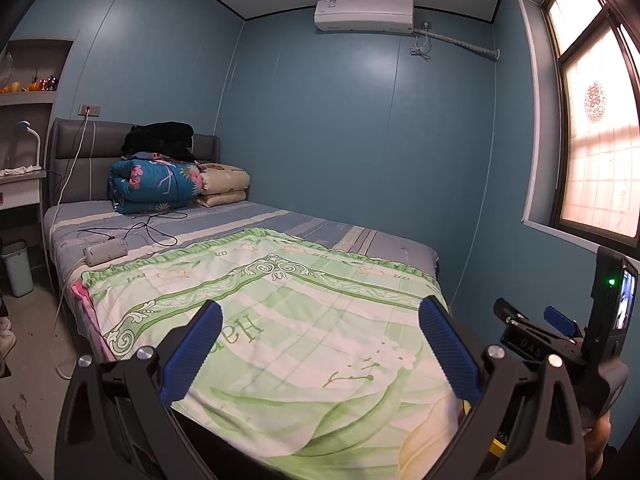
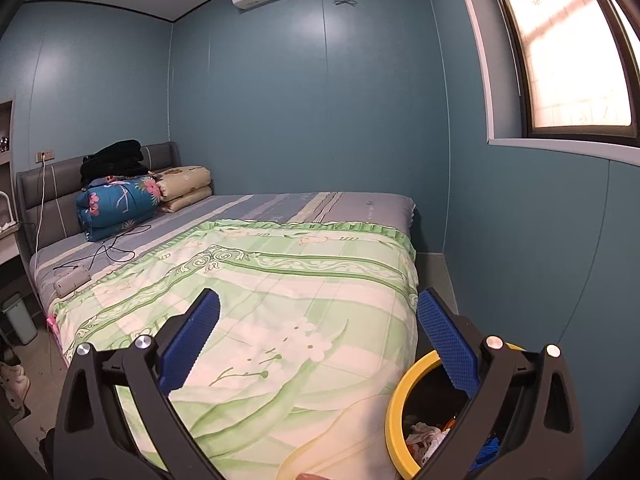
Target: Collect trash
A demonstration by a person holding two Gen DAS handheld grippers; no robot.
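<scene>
Two tools are showing, both w/ jaws spread wide and nothing between the blue pads.

- Left tool: hanging over the foot of the bed, pointing toward the headboard. Empty.
- Right tool: hovering over the bed's near corner, empty; its right finger is crossing in front of the yellow-rimmed bin. Also showing at the right edge of the left wrist view, beside the left tool.
- Yellow-rimmed bin: standing on the floor just beside the bed's foot corner, on the window side. Trash is lying inside it: crumpled white scraps w/ orange and blue bits.
- Green floral cover: lying spread over the near half of the bed.
- Power strip: resting on the bed's left side, black cords trailing toward the folded quilts by the headboard.
- Grey bin: standing on the floor left of the bed.
- AC unit: hanging high on the far wall.
- Window: glowing on the right wall.
</scene>
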